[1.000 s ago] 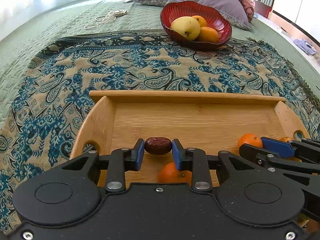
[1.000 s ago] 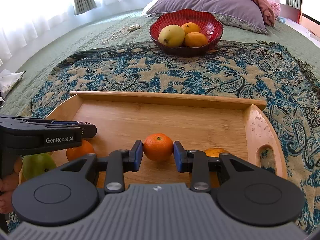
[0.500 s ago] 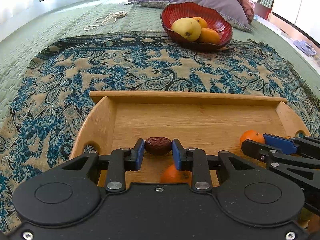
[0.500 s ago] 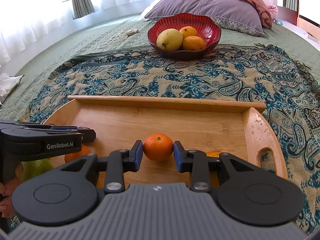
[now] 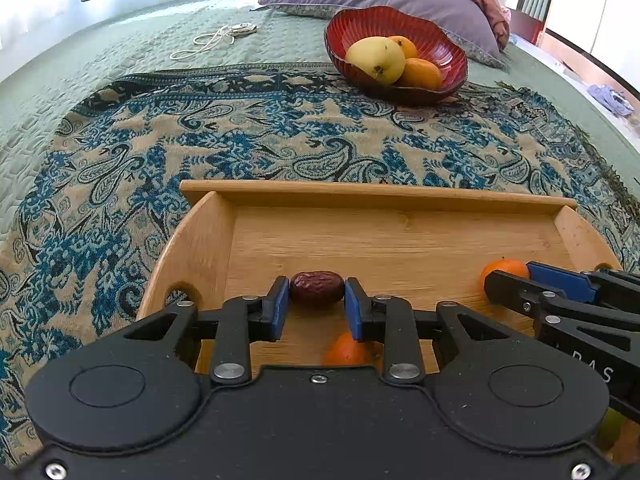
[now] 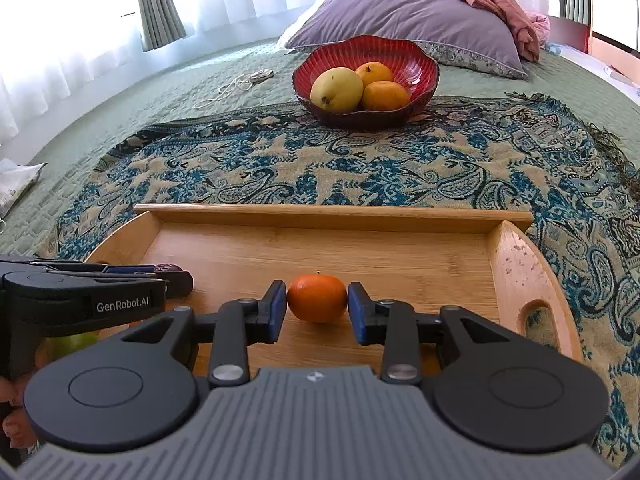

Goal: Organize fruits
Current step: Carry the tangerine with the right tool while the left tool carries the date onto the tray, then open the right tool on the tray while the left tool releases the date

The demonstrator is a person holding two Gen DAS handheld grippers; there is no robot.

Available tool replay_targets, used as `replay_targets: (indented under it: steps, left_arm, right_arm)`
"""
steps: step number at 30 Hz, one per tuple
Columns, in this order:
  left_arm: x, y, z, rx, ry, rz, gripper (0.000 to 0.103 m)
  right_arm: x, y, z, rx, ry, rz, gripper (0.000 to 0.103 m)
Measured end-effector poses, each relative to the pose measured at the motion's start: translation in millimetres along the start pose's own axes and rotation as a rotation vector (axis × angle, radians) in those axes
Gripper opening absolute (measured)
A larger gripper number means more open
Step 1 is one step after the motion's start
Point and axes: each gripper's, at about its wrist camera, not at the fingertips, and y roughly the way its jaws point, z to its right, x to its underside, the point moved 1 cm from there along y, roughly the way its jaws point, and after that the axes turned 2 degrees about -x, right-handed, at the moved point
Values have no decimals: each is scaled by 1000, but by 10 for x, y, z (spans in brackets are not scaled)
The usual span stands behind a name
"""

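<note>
My left gripper (image 5: 317, 304) is shut on a dark red date (image 5: 317, 288) and holds it above the wooden tray (image 5: 372, 200). My right gripper (image 6: 317, 307) is shut on a small orange (image 6: 317, 298) over the same tray (image 6: 332, 213). That orange also shows in the left wrist view (image 5: 502, 270). Another orange (image 5: 346, 352) lies on the tray under my left gripper. A green fruit (image 6: 74, 342) shows at the tray's near left. A red bowl (image 6: 416, 60) farther back holds a yellow mango (image 6: 336, 89) and two oranges (image 6: 384, 95).
The tray sits on a blue paisley cloth (image 6: 360, 168) spread over a green quilted bed. A purple pillow (image 6: 404, 12) lies behind the bowl. A white cord (image 5: 212, 40) lies at the far left. A crumpled paper (image 6: 16, 184) is at the bed's left edge.
Both grippers have risen slightly with their fruits and moved a little forward; the bowl looks nearer. Both grips are unchanged.
</note>
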Motion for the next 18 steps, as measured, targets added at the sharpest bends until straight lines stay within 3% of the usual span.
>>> replay_targets:
  steps: [7, 11, 15, 18]
  left_arm:
    - [3, -20, 8, 5, 3, 4, 28]
    - [18, -83, 15, 10, 13, 17, 30]
    - [28, -168, 10, 12, 15, 33, 41]
    - [35, -242, 0, 17, 15, 47, 43]
  right_arm:
    - [1, -1, -4, 1, -2, 1, 39]
    - [11, -31, -5, -16, 5, 12, 47]
    - [10, -85, -29, -20, 2, 25, 48]
    - [10, -140, -49, -25, -3, 36, 48]
